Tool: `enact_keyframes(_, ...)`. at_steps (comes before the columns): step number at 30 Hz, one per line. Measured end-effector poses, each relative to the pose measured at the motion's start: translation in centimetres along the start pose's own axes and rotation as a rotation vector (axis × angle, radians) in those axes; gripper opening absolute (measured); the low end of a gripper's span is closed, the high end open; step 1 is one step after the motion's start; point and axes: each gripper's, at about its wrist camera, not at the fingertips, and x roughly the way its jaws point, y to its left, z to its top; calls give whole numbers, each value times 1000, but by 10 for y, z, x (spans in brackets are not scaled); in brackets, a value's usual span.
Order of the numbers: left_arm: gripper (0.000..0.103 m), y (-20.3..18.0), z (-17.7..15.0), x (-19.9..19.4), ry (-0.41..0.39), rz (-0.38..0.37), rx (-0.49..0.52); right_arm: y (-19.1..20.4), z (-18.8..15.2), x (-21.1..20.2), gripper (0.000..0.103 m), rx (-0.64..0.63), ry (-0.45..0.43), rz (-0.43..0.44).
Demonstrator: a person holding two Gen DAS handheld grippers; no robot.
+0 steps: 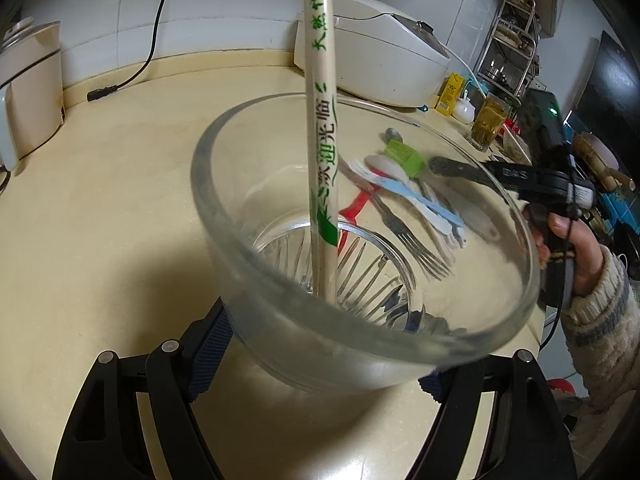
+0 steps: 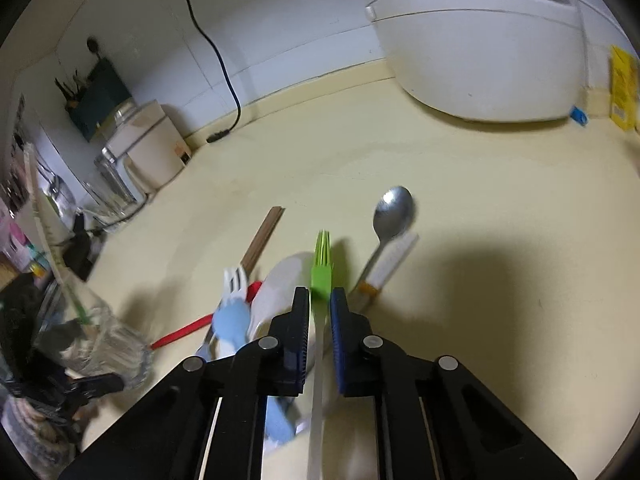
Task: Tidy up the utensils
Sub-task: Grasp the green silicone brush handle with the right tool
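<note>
Right gripper [image 2: 320,300] closed on the white handle of the green silicone brush [image 2: 321,258], pads pinching the thin handle, green bristle head sticking out toward 12 o'clock just past the fingertips. Left gripper [image 1: 320,344] clamped on the base of the glass bowl [image 1: 360,320], blue pads pressed against its lower wall on both sides, bowl tipped with its rim toward the camera. Inside the bowl, one wrapped pair of chopsticks [image 1: 322,120] standing nearly upright, foot against the near wall, top running out past the upper edge of the left wrist view. On the cream countertop [image 2: 500,200], a heap of utensils at 9 o'clock from the brush: white spoon [image 2: 280,284], blue fork [image 2: 230,320], red handle [image 2: 184,332], brown chopsticks [image 2: 264,236]. Metal spoon [image 2: 392,208] at 1 o'clock, lying just beside a white paper sleeve [image 2: 390,264]. Open counter at 3 o'clock of the pile, bare up to the white rice cooker [image 2: 480,52] at 1 o'clock by the back wall. Black cable [image 2: 224,68] hanging down to the counter's rear edge at 11 o'clock.
</note>
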Motion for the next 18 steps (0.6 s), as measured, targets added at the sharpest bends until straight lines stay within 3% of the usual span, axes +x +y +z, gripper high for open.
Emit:
enact_keyframes(5,82,0,1,0,3,-7,-1,-26,-16,-30,11,106,-28,10)
enact_keyframes(8,82,0,1,0,3,-8,1,-43,-19,-40,12,138,-28,-77)
enact_keyframes(10,82,0,1,0,3,-9,0,-46,-18,-44,14,155,-27,-87)
enact_keyframes(15,82,2,1,1,5,-8,-5,-12,-7,-35,20,3,-18,-48)
enact_keyframes(18,82,0,1,1,8,-1,0,14,0,-17,21,-114,18,-93)
